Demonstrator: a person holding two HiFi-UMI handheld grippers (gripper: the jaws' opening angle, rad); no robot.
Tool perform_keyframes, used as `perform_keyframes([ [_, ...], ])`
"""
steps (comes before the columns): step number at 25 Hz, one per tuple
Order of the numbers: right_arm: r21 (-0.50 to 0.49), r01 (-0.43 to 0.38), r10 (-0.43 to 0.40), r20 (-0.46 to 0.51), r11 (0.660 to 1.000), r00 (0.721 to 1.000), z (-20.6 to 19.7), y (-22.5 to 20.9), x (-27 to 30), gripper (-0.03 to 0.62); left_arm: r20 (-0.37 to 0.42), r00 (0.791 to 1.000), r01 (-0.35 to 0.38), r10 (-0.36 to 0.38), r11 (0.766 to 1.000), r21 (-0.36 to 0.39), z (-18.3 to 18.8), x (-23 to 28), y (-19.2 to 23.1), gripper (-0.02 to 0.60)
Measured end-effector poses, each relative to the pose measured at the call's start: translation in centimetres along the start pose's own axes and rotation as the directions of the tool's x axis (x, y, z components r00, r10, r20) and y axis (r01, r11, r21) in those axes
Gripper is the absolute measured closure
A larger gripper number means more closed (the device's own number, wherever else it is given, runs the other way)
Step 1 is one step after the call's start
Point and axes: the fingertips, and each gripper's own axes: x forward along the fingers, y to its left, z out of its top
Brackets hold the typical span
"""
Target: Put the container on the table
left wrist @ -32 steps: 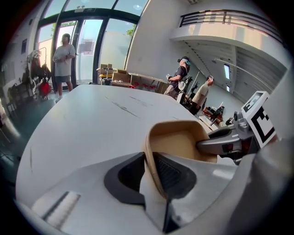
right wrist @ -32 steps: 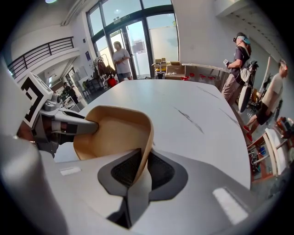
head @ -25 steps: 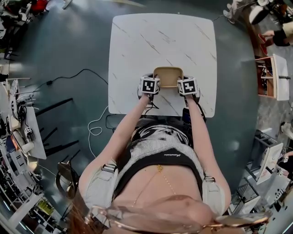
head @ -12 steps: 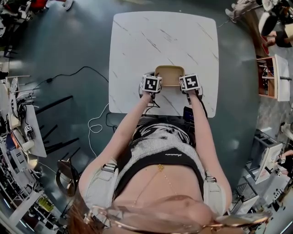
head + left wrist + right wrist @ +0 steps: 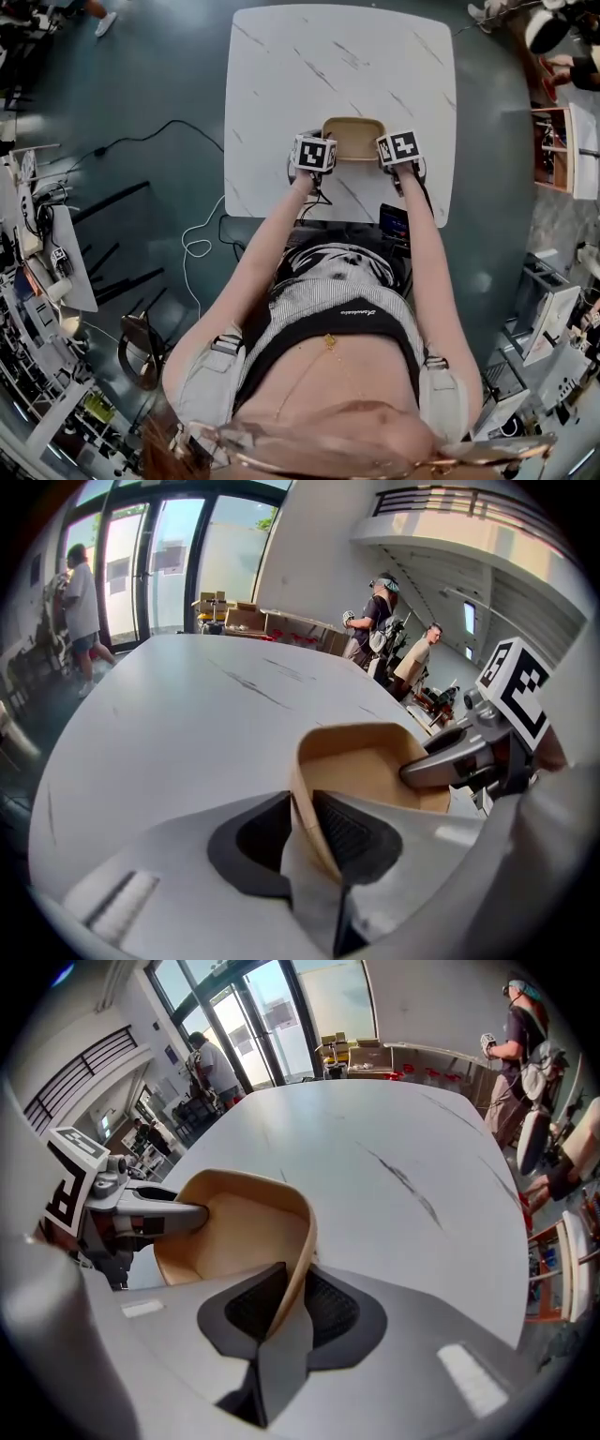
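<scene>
Arms reach straight forward from the torso, bare forearms nearly parallel, running up the middle of the head view to the two tongs at the table's [image 5: 281, 84] near half. Both tongs tip steeply downward, marker cubes on top, one at each short end of the container [image 5: 352, 137].

The left gripper [image 5: 302, 808] straddles the container's wall: the thin tan rim runs down between its two dark pads, which sit close together against it, one outside and one inside. The right gripper [image 5: 295, 1283] takes the opposite wall the same way. Its jaws have just been opening a little, yet the gap is narrow, the wall is between the pads and they look to touch it on both sides. Each gripper view shows the other tong's finger hooked over the far rim.

Around them, the white marbled tabletop is bare beyond the container. A dark phone-like device [image 5: 395, 223] lies at the table's near edge, beside the right forearm. A white cable [image 5: 199, 247] loops on the grey floor at left of the frame, and a shelf [image 5: 561, 150] stands at the right edge. People [image 5: 382, 611] stand beyond the far edge, well apart.

The container is a shallow tan tub, rounded at its corners, open-topped and empty, with thin flexing walls. It appears to rest on the table, near the centre of the near half.
</scene>
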Motion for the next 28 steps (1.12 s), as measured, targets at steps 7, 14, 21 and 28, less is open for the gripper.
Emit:
perform_keyframes([
  [7,0.017,-0.007,0.006,0.02,1.0,1.0,0.27,-0.06,-0.02,0.505,0.024,1.0,0.021,-0.02,0.998,-0.065,0.19,0.0,0.19,0.522],
  [14,0.038,-0.022,0.021,0.029,0.999,0.999,0.09,-0.18,0.22,0.507,0.027,0.999,0.027,-0.025,0.995,-0.093,-0.07,0.27,0.27,0.512],
  [21,0.027,-0.021,0.02,0.032,0.999,0.999,0.28,-0.07,0.29,0.507,0.036,0.999,0.027,-0.023,0.994,-0.105,0.03,0.21,0.45,0.511],
  [28,0.056,-0.022,0.018,0.069,0.998,0.997,0.24,0.02,0.19,0.51,0.044,0.999,0.026,-0.021,0.991,-0.127,0.0,0.14,0.63,0.503],
])
